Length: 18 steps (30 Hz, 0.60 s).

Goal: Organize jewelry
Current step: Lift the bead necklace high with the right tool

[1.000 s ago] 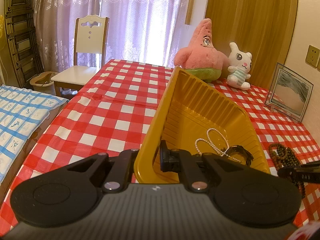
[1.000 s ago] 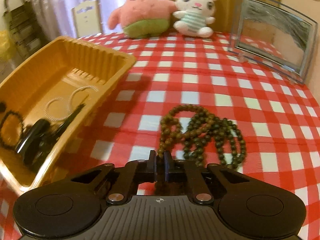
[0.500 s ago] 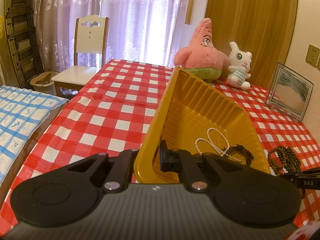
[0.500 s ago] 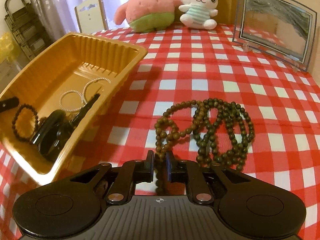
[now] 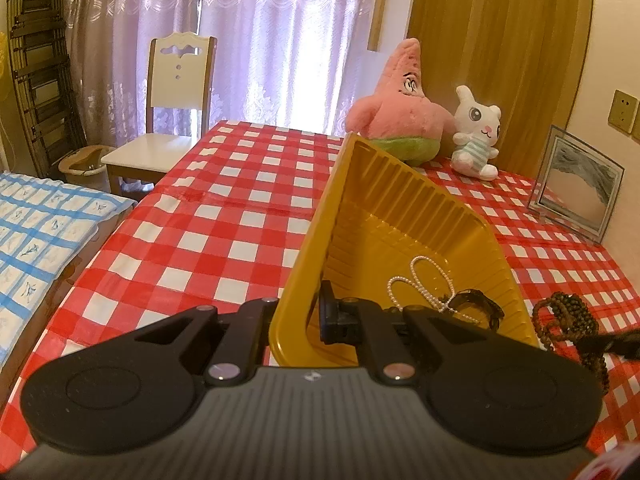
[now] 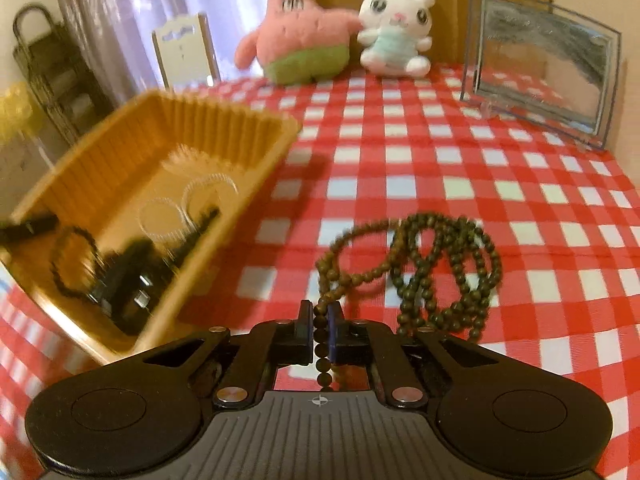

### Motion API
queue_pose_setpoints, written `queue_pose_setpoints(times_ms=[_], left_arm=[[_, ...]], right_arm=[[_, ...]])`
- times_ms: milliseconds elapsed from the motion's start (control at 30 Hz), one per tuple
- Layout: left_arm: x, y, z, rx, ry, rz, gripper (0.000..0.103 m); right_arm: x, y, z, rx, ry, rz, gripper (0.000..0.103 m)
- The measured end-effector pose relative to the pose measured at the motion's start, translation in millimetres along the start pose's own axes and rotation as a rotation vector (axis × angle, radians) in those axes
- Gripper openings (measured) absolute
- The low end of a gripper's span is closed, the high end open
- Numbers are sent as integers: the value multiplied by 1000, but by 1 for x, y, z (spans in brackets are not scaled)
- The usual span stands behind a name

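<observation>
My left gripper (image 5: 302, 312) is shut on the near left wall of the yellow tray (image 5: 400, 216), one finger inside and one outside. In the tray lie a pearl necklace (image 5: 424, 280), a black watch (image 5: 480, 304) and a black bead bracelet (image 6: 74, 264). To the tray's right, a long brown bead necklace (image 6: 440, 264) lies heaped on the checked cloth. My right gripper (image 6: 320, 320) is closing on one strand of it; the beads run straight down between the pads, with the rest on the table just beyond.
A pink star plush (image 5: 400, 108), a white bunny plush (image 5: 476, 132) and a glass picture frame (image 5: 576, 188) stand at the table's far and right side. A chair (image 5: 168, 120) and a blue-checked bed (image 5: 40, 232) lie off the left edge.
My right gripper has risen and pulled back a little, drawing one strand of the brown beads up between its pads. The left gripper and the tray have not moved.
</observation>
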State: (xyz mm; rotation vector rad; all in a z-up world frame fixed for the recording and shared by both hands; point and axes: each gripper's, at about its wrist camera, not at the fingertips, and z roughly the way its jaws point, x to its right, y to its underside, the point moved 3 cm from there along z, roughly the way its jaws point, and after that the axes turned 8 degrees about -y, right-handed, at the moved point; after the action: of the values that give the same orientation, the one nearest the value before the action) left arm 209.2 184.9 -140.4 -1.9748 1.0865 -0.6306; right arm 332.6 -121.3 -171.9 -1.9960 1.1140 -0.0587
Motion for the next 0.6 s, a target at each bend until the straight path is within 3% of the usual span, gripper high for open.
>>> queue_pose_setpoints(times_ms=[300,600], left_arm=[[3,-2,-2,5,1,6,7],[5,-4,-4,10,6,14,7]], right_arm=[[-8,-44,-74,172,-26,-12,7],[-18,-70,-125,263,1,-70,7]])
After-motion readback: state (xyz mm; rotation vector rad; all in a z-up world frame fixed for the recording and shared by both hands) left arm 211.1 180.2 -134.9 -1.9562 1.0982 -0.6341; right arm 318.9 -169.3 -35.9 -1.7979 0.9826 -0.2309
